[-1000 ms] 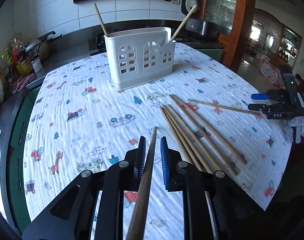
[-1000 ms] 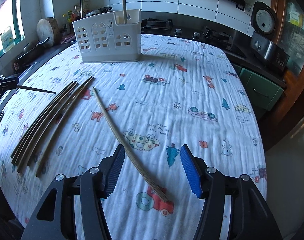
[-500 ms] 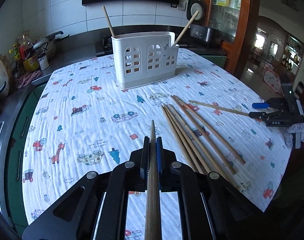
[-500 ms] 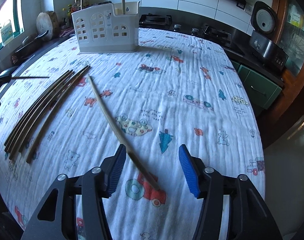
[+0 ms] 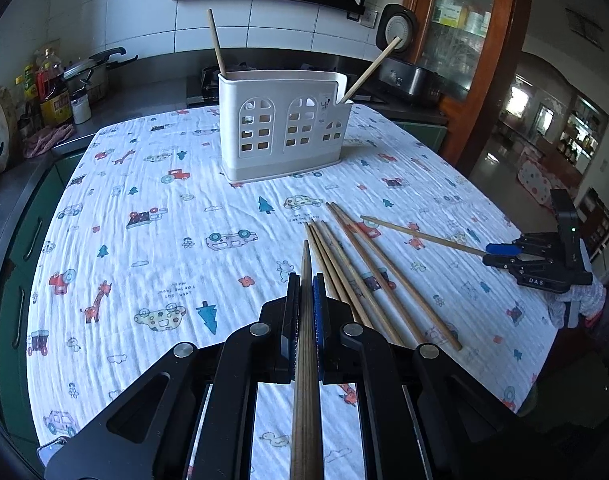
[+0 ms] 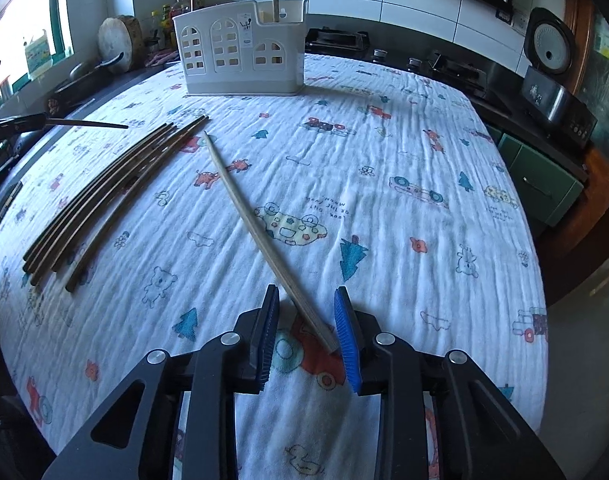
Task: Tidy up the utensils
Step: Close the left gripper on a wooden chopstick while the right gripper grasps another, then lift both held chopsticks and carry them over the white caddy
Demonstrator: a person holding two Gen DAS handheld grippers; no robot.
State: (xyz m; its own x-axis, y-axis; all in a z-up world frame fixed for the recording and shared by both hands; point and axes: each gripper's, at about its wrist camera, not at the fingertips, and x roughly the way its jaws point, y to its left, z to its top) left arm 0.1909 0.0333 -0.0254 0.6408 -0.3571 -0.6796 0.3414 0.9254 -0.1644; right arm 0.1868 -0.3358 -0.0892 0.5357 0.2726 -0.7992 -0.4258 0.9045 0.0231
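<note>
My left gripper [image 5: 305, 280] is shut on a wooden chopstick [image 5: 305, 344] and holds it above the cloth, tip toward the white utensil holder [image 5: 284, 136], which has two chopsticks standing in it. Several loose chopsticks [image 5: 368, 276] lie to its right. My right gripper [image 6: 307, 294] is open, with the thick end of a single chopstick [image 6: 260, 228] lying on the cloth between its fingers. The holder [image 6: 240, 52] and the chopstick bundle [image 6: 104, 200] also show in the right wrist view. The right gripper [image 5: 504, 254] shows in the left wrist view.
A patterned white cloth [image 5: 152, 208] covers the table. A counter with bottles and a pot [image 5: 64, 92] stands behind on the left, a rice cooker [image 6: 548, 64] and stove behind on the right. The table edge drops off near the right gripper.
My left gripper has closed on its chopstick and lifted it. My right gripper has moved forward so the single chopstick's end lies between its fingers, which have narrowed.
</note>
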